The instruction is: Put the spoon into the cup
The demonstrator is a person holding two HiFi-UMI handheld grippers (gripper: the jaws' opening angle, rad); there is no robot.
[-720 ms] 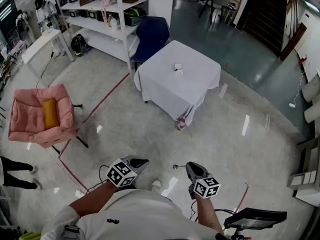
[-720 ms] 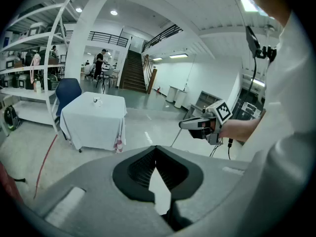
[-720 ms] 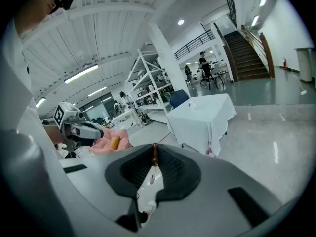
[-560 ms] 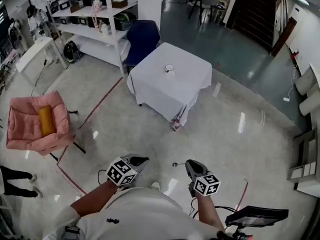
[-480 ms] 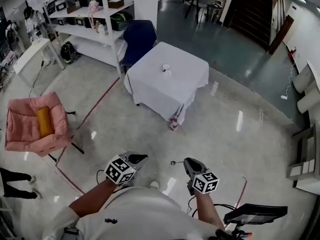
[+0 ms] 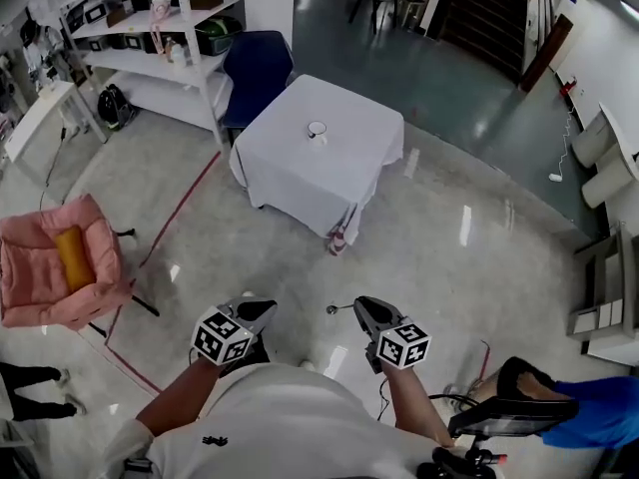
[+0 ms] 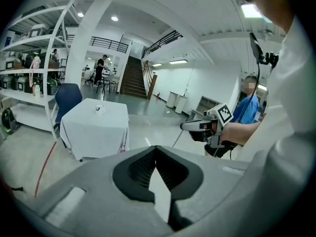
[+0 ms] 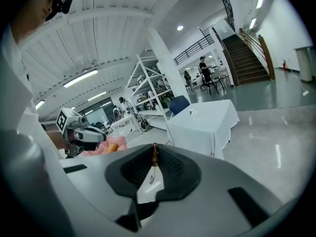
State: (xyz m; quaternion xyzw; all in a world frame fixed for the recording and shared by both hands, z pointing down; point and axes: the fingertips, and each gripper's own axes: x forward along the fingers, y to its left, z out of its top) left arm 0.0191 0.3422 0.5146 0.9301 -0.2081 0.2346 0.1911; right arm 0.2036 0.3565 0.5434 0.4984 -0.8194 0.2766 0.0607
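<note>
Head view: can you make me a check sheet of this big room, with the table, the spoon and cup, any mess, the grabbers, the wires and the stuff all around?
surface: table under a white cloth, far across the floor from the grippers.
job's things: cup stands on the table; spoon is held, not yet in the cup.
clutter: small bottle-like thing on the floor at the table's foot, too small to tell.
grippers: left gripper has its fingers together, nothing between; right gripper is closed on the spoon.
cables: thin dark cable on the floor by the person's right side.
surroundings: pink seat with orange cushion, blue chair, shelves, red line on the floor, person in blue.
</note>
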